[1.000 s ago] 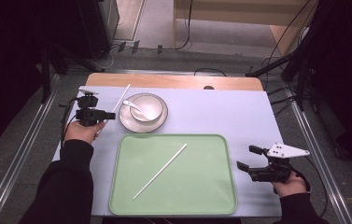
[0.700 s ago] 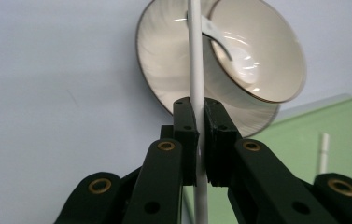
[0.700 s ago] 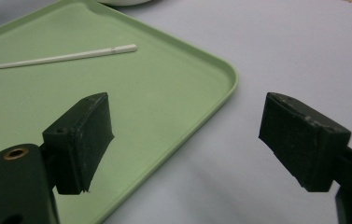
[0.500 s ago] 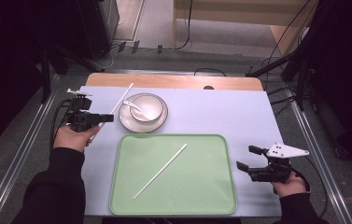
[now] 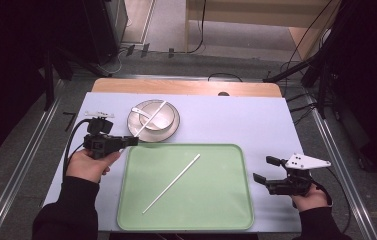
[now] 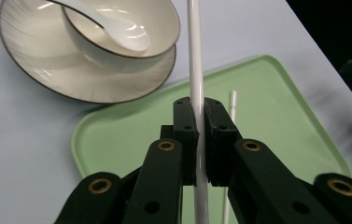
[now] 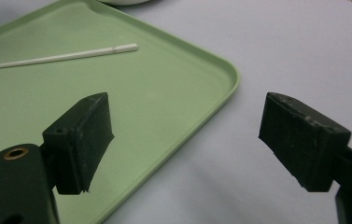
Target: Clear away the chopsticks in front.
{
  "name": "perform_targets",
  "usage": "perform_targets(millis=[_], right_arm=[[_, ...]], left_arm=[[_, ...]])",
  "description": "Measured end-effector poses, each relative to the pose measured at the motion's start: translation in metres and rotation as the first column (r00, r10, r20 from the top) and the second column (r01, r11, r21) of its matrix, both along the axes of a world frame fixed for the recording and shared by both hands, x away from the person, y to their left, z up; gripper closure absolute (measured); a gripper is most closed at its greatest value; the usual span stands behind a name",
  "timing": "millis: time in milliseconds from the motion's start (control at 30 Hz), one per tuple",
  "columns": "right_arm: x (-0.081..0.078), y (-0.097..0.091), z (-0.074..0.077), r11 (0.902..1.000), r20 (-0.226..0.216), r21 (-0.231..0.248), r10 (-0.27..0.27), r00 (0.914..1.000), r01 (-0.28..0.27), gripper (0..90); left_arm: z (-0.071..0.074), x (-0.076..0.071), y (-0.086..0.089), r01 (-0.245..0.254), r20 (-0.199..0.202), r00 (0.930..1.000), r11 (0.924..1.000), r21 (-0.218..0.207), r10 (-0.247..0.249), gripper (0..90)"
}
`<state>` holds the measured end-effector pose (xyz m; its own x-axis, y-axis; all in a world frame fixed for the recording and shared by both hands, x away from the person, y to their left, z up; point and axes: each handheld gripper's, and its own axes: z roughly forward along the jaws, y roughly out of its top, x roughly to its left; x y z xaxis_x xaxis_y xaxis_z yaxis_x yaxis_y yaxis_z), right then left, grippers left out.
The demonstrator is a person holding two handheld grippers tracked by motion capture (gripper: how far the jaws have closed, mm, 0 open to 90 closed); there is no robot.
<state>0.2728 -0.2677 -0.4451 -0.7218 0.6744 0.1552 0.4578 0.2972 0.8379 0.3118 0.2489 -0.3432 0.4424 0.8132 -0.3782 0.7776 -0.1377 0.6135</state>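
White and thin, the held chopstick [image 6: 195, 70] is pinched between the black jaws of the left gripper [image 5: 126, 141], which sits at the left side of the table just beside the green tray [image 5: 231, 210]. From the grip it slants up and away over the edge of the plate [image 5: 171, 134], its far end above the bowl [image 5: 162, 116] where a white spoon [image 5: 143, 112] rests. In the left gripper view the pads are clenched on it well along its length, with a short stretch running back under the jaws.

It looks light and stiff, likely smooth plastic or melamine, so I'd expect it to swivel or slide in the pads if nudged; a hold nearer its middle would keep it from tipping.

Moving right, a second chopstick [image 5: 172, 183] lies diagonally on the tray floor, apart from everything else.

Further right, beyond the tray's edge, the right gripper [image 5: 266, 170] rests low over the pale blue table [image 5: 226, 120], jaws spread wide with nothing between them, pointing back toward the tray.
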Motion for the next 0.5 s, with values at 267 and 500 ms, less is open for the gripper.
perform_targets(millis=[267,500], right_arm=[[0.0,0.0,0.0,1.0,-0.002,-0.006,0.003,1.0,-0.003,17.7],[0.001,0.0,-0.001,1.0,-0.007,-0.003,0.002,1.0,-0.002,17.7]], left_arm=[[-0.022,-0.017,-0.014,0.039,-0.039,0.9985,0.999,-0.024,-0.039,85.6],[-0.037,-0.029,-0.025,0.071,-0.058,0.9957,0.9973,-0.02,-0.072,85.6]])
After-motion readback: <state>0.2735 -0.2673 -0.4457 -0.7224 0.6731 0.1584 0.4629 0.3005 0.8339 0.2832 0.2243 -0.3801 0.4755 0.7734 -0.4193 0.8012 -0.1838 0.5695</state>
